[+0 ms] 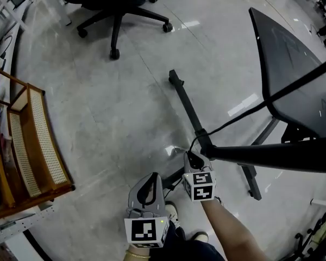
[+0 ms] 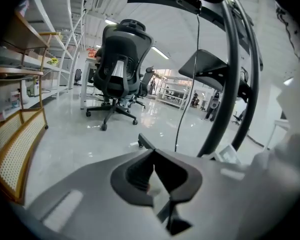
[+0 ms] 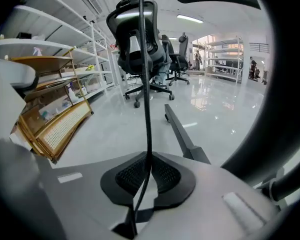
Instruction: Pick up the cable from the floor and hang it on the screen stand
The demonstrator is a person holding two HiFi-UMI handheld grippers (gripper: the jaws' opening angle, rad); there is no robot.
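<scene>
Left of the gripped cable, the wooden rack holds small items.

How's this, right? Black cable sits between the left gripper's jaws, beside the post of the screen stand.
Wrong gripper. The black cable sits between the jaws of the right gripper, beside the post of the screen stand. The right gripper view shows this. The left gripper has its jaws together with nothing between them.

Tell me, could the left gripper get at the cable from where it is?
Probably yes: the cable hangs in open air just ahead of the left gripper, with nothing between them, though its fingers are together and would need to open first.
</scene>
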